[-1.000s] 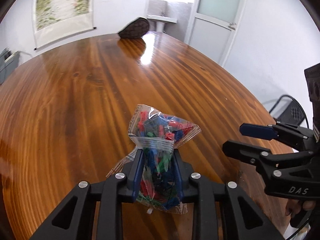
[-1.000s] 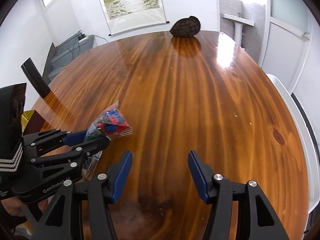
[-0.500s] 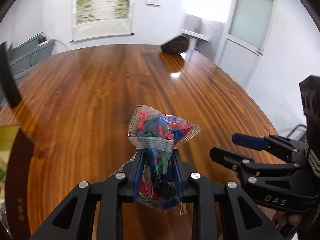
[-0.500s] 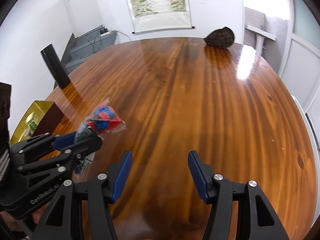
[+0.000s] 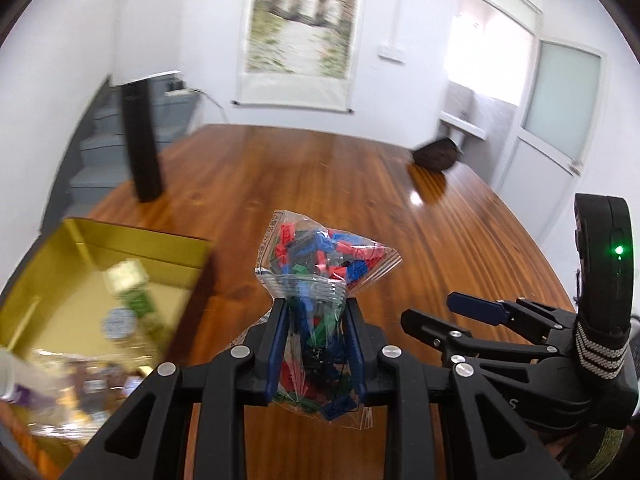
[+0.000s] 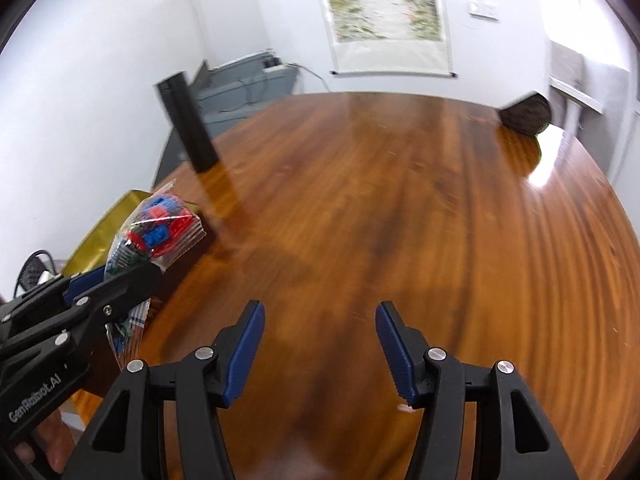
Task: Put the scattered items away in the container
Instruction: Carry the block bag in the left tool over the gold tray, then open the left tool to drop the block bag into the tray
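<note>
Left gripper point(image 5: 314, 320), blue pads closed on a clear bag point(image 5: 320, 276) of red, blue and green bricks, holds the bag in the air above the table point(image 5: 280, 168). The pads pinch the bag across its middle, so that it bulges on both sides of the grip. Its long axis runs along the fingers: one end fans out forward, past the fingertips, and the other hangs back toward the camera.

Right gripper point(image 6: 320, 320), jaws spread wide with nothing between them, hovers over bare wood just beside the left one.

Left wrist view: a gold box point(image 5: 100, 280), open-topped and blurred, lies near the bag at the table's left edge, with blurred items inside; this view alone shows its interior. The right gripper appears here from the side.

Right wrist view: only a strip of the box point(image 6: 100, 232) is visible behind the bag point(image 6: 160, 232). The left gripper point(image 6: 116, 280) appears from the side. A black cylinder point(image 6: 188, 120) stands tilted at the far left edge, and a dark object point(image 6: 528, 114) lies at the far end.
</note>
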The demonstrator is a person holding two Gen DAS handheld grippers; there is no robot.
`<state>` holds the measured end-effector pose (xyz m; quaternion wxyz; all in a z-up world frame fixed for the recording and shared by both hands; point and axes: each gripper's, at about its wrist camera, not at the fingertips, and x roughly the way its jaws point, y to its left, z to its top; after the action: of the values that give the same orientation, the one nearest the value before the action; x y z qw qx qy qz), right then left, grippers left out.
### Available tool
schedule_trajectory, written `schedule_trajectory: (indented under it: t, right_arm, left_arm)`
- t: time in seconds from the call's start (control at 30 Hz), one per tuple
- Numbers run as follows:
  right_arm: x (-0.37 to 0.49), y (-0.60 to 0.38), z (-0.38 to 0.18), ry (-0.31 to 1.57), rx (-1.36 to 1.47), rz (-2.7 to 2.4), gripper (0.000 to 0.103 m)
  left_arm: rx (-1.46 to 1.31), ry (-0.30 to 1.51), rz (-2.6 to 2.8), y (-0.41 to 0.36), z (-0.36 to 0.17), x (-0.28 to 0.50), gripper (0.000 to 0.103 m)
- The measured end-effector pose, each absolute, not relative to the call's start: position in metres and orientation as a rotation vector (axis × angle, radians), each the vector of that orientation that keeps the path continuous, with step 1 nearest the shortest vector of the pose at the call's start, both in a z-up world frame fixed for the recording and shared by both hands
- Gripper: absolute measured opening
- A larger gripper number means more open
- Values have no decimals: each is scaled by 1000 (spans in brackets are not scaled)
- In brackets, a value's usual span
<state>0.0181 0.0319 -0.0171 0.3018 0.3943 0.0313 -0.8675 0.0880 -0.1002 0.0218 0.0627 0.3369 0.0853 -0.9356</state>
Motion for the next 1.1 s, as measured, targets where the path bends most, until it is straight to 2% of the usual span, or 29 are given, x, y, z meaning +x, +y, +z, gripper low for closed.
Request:
schedule_trajectory:
  t: [0.47, 0.83, 1.0, 1.1]
  right_arm:
    - [59, -73, 20, 268, 821, -2019, 59]
    - [77, -106, 18, 317, 775, -1931, 59]
    - [77, -115, 13, 351, 788, -1926, 59]
    - [79, -118, 11, 366, 790, -1928, 59]
  left_arm:
    - [811, 446, -2413, -189, 29, 168, 27]
    - [813, 462, -2310, -204, 19, 176, 29]
    - [807, 527, -2269, -214, 15, 176, 29]
    - [802, 528, -2246, -217, 14, 176, 32]
